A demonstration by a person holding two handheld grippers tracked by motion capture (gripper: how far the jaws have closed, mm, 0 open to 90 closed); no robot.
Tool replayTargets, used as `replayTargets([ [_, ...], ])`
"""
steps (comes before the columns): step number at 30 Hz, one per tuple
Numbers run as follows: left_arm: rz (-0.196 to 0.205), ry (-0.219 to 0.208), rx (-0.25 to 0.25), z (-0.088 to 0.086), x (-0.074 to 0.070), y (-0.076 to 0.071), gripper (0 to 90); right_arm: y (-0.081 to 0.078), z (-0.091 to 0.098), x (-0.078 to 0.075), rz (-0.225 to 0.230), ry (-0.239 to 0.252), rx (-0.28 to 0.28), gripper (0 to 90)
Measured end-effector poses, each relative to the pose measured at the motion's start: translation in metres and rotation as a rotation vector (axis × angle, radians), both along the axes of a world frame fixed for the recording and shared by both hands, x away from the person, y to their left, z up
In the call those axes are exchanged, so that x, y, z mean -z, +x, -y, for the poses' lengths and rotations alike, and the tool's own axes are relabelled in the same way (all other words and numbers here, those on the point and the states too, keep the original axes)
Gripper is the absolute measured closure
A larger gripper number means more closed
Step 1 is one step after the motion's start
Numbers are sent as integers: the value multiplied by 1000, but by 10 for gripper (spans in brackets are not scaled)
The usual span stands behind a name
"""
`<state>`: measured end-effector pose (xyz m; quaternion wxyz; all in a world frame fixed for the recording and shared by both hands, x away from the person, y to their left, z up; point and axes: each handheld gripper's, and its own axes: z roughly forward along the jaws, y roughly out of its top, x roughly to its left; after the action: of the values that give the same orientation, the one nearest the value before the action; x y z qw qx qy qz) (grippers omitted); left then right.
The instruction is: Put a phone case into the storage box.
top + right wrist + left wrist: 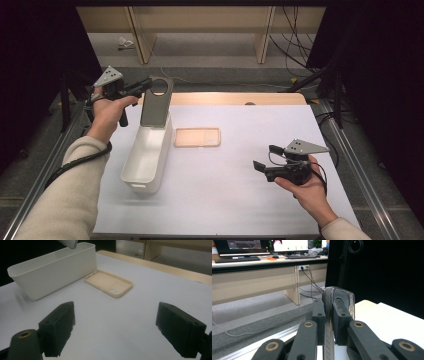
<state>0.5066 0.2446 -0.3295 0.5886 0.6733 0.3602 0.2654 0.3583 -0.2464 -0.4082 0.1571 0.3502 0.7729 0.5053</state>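
Here the left gripper [146, 86] is clamped on the top edge of a grey phone case [156, 101], which hangs upright over the far end of the white bin [131, 175], its lower edge just inside the rim. To drop it well, I would lower it deeper into the bin before letting go. The right gripper [264, 157] rests well right of the bin, jaws apart and empty; a beige phone case [197, 137] lies just beside the bin.

You have a beige case [197, 137] lying flat near the middle of the table [225, 200]. Beyond the table's far edge stands a wooden desk [200, 20], and cables [295, 45] trail on the floor past the table's far right corner.
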Motion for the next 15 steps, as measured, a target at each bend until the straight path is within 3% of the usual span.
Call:
replayTargets([
  [15, 2, -18, -23, -5, 8, 11, 817, 1, 1, 1, -4, 6, 0, 165],
])
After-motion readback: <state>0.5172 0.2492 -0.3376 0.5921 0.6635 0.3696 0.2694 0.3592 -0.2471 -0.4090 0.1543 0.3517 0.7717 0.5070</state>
